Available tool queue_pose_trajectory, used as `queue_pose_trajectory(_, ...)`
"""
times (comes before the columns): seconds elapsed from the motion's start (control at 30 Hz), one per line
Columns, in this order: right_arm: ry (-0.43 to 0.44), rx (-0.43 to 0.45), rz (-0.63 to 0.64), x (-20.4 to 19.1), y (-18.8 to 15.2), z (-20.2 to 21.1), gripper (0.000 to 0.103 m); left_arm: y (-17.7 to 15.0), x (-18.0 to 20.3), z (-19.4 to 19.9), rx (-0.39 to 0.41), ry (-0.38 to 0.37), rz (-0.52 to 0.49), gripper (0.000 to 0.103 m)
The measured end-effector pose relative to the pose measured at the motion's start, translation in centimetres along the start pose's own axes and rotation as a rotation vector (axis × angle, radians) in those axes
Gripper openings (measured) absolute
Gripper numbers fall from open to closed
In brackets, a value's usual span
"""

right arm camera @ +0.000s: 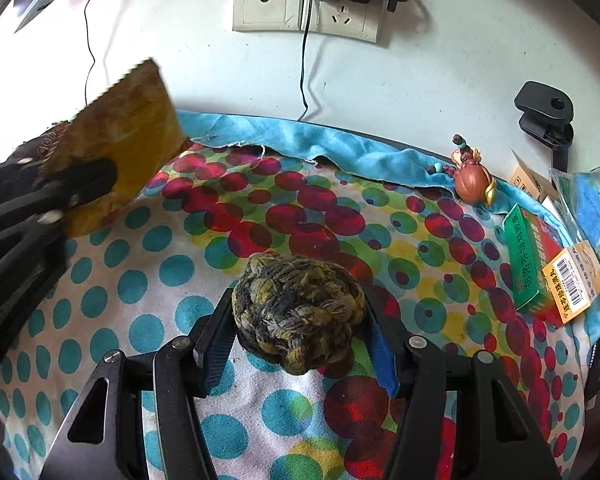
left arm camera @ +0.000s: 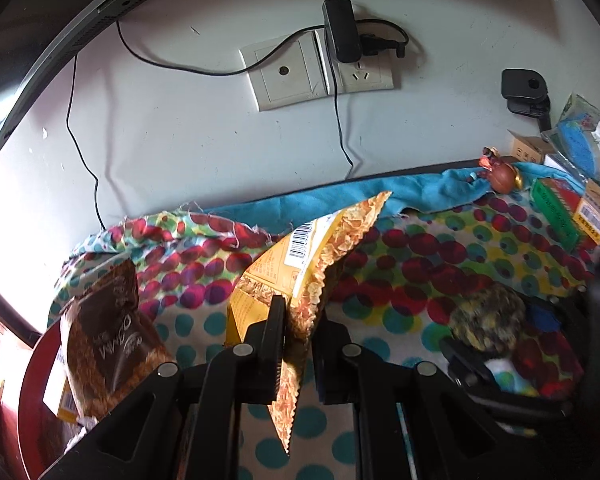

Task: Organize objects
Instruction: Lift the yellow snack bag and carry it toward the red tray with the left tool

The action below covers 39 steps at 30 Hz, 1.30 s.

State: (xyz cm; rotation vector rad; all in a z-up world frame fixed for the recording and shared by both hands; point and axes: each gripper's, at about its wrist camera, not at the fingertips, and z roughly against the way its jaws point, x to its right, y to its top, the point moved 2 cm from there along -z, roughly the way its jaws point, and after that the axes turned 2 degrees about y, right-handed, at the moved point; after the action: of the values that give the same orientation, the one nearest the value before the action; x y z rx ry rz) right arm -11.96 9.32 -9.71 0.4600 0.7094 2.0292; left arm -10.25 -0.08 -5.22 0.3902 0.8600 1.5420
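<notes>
Polka-dot cloth (right arm camera: 148, 240) covers the work surface below a wall socket (right arm camera: 304, 0). Left gripper (left arm camera: 300, 344) is clamped on a yellow snack packet (left arm camera: 300, 264), held raised above the cloth. Right gripper (right arm camera: 300, 332) is closed against a woven rope ball (right arm camera: 298, 312) seated between its fingers. Green box (right arm camera: 528, 260) lies well apart, to the right.

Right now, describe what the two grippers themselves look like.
Both are matte black linkage frames with silver pivot pins. The left gripper has plain black ribbed fingers. The right gripper has fingers with blue ribbed pads. No cables, markings or sleeves show.
</notes>
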Motion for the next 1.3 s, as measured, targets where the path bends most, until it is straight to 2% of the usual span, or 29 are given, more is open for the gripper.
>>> queue_pose_trajectory(0.33, -0.023, -0.003, 0.016, -0.1, -0.1, 0.0, 0.056, -1.5, -0.9, 2.0, -0.023, -0.042, 0.035, 0.012)
queue_pose_trajectory(0.57, -0.036, -0.021, 0.011, -0.2, 0.0, -0.3, 0.056, -2.0, -1.0, 3.8, -0.035, -0.112, 0.035, 0.012)
queue_pose_trajectory(0.9, -0.048, -0.025, 0.013, -0.3, 0.1, -0.3, 0.056, -3.0, -5.3, 6.9, -0.024, -0.157, 0.1, 0.009)
queue_pose_trajectory(1.03, -0.054, -0.024, 0.019, -0.4, 0.2, -0.3, 0.056, -3.3, -7.3, 7.9, -0.027, -0.198, 0.141, 0.009)
queue_pose_trajectory(1.1, -0.059, -0.025, 0.022, -0.5, 0.2, -0.2, 0.056, -3.4, -7.7, 8.1, -0.028, -0.188, 0.133, 0.009)
queue_pose_trajectory(1.3, -0.059, -0.025, 0.022, -0.4, 0.2, -0.2, 0.056, -3.7, -7.5, 8.0, -0.03, -0.231, 0.126, 0.009)
